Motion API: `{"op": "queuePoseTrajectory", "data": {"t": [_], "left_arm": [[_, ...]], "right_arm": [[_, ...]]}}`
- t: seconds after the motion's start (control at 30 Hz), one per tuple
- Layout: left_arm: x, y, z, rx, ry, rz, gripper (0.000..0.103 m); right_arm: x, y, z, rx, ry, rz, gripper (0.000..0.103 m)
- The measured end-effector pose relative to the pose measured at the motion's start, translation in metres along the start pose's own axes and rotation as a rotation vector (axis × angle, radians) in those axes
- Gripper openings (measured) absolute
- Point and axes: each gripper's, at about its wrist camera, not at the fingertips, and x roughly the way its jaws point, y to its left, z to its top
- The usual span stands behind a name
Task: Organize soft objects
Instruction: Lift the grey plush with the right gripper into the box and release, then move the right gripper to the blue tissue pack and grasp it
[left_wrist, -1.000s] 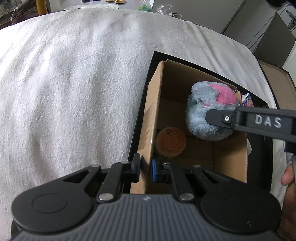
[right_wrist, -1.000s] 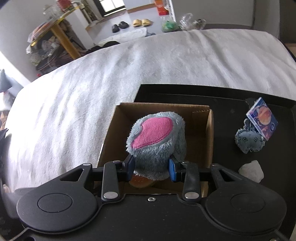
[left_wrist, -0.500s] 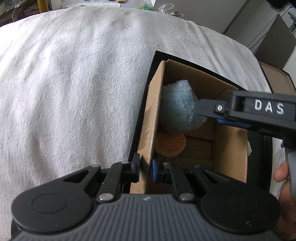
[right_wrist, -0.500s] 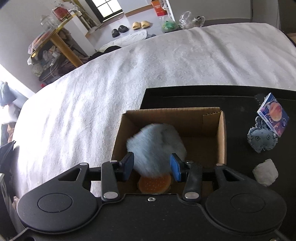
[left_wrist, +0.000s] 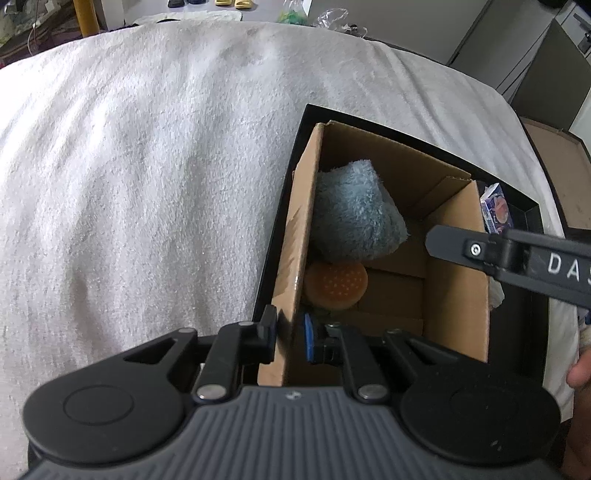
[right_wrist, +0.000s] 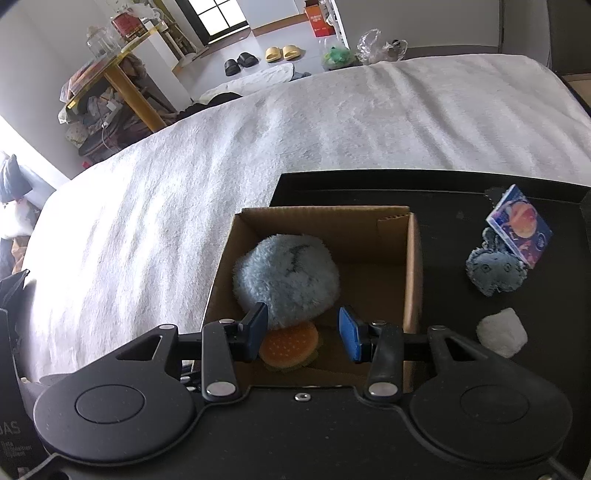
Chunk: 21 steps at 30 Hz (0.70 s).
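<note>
Left gripper (left_wrist: 290, 338) jaws nearly closed, clamped on the near left wall of the cardboard box (left_wrist: 458, 295); one pad outside the wall, one inside. Box sits in a black tray (right_wrist: 461, 206) on a white fuzzy blanket (left_wrist: 147, 166)

Right gripper (right_wrist: 303, 332) jaws part open, have just been widening; the grey-blue plush (right_wrist: 286, 275) lies loose in the box, its lower edge between the pads. Left pad looks to brush the fur, right pad clear, so no grip. Plush leans on the left wall, overlapping a burger-shaped toy (right_wrist: 290, 347) under it; burger half hidden

In the left view the right gripper is just a black finger cut off at frame edge, jaws not visible there

On the tray right of the box: small dark-blue plush (right_wrist: 495, 271) with a printed card (right_wrist: 521, 225) touching it, white lump (right_wrist: 502, 332) nearer
</note>
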Motion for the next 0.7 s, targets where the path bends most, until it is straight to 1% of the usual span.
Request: {"op": "queuePoseTrajectory", "data": {"t": [0.2, 0.3, 0.37, 0.4, 0.47, 0.57, 0.63, 0.7], "left_arm": [[-0.004, -0.008, 0.000, 0.007, -0.003, 0.027, 0.016], [-0.006, -0.010, 0.000, 0.002, -0.001, 0.044, 0.020], [-0.008, -0.013, 0.000, 0.004, -0.004, 0.051, 0.030], [-0.009, -0.015, 0.000, 0.006, -0.005, 0.057, 0.033], [-0.011, -0.018, 0.000, 0.011, -0.010, 0.071, 0.041], [-0.013, -0.023, 0.001, 0.017, -0.020, 0.091, 0.047], [-0.013, -0.026, 0.001, 0.018, -0.022, 0.103, 0.051], [-0.013, -0.029, 0.001, 0.021, -0.022, 0.118, 0.054]], "right_arm": [[-0.011, -0.007, -0.004, -0.007, -0.017, -0.005, 0.053], [-0.016, -0.011, -0.006, -0.006, -0.026, -0.002, 0.055], [-0.020, -0.014, -0.007, -0.004, -0.034, 0.001, 0.058], [-0.022, -0.016, -0.007, -0.005, -0.039, 0.002, 0.060], [-0.026, -0.019, -0.008, -0.005, -0.054, 0.006, 0.066], [-0.031, -0.026, -0.010, 0.000, -0.072, 0.007, 0.074], [-0.033, -0.031, -0.010, 0.002, -0.081, 0.007, 0.076], [-0.035, -0.036, -0.011, -0.002, -0.092, 0.006, 0.077]]}}
